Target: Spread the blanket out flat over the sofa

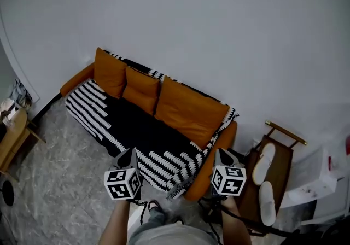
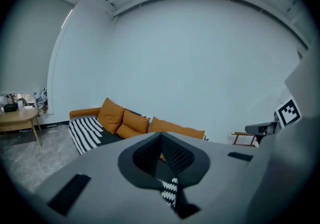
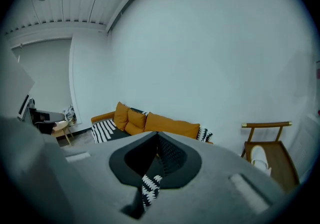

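An orange sofa with three back cushions stands against the white wall. A black-and-white patterned blanket lies over its seat, left arm and backrest top, and its fringed front edge hangs down at the right front. Both grippers are held in front of the sofa, apart from the blanket. My left gripper is before the seat's front edge and my right gripper is by the sofa's right arm. In the left gripper view the left gripper is shut and empty. The right gripper is likewise shut on nothing.
A wooden chair carrying two white slippers stands right of the sofa, close to my right gripper. A small wooden table sits at the far left. Grey marbled floor lies before the sofa.
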`<state>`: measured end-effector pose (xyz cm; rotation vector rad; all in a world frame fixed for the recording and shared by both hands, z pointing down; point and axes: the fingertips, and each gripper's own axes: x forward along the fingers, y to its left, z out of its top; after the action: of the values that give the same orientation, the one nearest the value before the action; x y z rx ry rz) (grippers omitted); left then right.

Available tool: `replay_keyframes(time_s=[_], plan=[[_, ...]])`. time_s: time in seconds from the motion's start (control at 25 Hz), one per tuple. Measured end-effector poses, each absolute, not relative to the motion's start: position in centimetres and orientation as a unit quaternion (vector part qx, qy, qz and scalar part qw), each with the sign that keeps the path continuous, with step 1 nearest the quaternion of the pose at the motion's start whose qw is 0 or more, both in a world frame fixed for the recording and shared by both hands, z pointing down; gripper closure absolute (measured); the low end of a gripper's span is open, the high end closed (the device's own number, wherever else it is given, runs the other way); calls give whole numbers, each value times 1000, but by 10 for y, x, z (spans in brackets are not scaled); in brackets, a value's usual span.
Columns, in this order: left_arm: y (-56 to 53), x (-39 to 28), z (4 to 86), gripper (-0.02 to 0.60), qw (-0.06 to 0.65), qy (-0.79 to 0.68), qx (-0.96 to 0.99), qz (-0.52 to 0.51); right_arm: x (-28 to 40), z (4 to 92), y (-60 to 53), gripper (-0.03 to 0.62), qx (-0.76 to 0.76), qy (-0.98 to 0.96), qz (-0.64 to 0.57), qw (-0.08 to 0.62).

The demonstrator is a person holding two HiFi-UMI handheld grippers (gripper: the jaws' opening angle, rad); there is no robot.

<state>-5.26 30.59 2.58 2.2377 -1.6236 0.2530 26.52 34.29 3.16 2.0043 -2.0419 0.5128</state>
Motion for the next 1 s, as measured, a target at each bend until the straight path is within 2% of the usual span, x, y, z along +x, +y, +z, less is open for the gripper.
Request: replay_keyframes(time_s=[1.0], plan=[[289, -71, 31, 577, 195, -591, 779, 80, 260, 26, 332, 589, 706, -671, 138, 182]])
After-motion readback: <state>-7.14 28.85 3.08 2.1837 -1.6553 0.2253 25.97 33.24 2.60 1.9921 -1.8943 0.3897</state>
